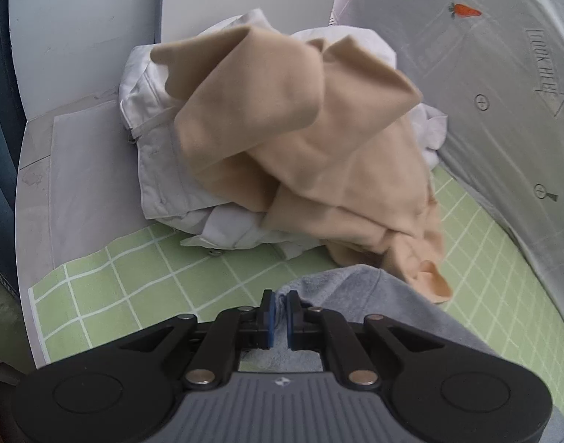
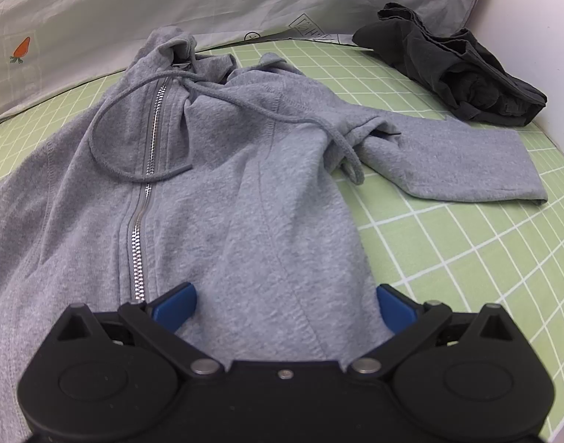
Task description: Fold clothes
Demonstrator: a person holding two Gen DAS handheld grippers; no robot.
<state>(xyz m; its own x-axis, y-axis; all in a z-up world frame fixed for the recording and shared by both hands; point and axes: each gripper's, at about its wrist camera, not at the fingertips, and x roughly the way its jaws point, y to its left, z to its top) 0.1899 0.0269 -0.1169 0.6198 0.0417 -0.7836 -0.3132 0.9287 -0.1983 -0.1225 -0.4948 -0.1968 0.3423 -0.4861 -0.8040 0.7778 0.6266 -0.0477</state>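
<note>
1. On the green checked sheet (image 2: 448, 243) a grey hoodie (image 2: 245, 184) lies spread out, zipper (image 2: 139, 229) up and closed, with one sleeve (image 2: 466, 162) stretched toward the right of the right wrist view.
2. The hoodie's drawstring (image 2: 141, 173) loops loosely across the chest and over the sleeve's shoulder.
3. The left tool (image 1: 280, 313) has its blue pads nearly together, pinching a fold of the hoodie's grey cloth (image 1: 355, 295) at its edge.
4. The right tool (image 2: 285, 306) stands wide open, a blue pad on each side of the hoodie's lower body; the pads do not press the cloth, and whether they touch it cannot be told.
5. Beyond the left tool, a tan garment (image 1: 300, 140) is heaped on top of white clothes (image 1: 163, 155), both in a loose pile at the sheet's far edge.
6. A dark grey garment (image 2: 466, 85) lies crumpled at the sheet's far right corner, well apart from the hoodie's sleeve.
7. A pale cloth with carrot prints (image 2: 97, 11) rises behind the sheet in both views.
</note>
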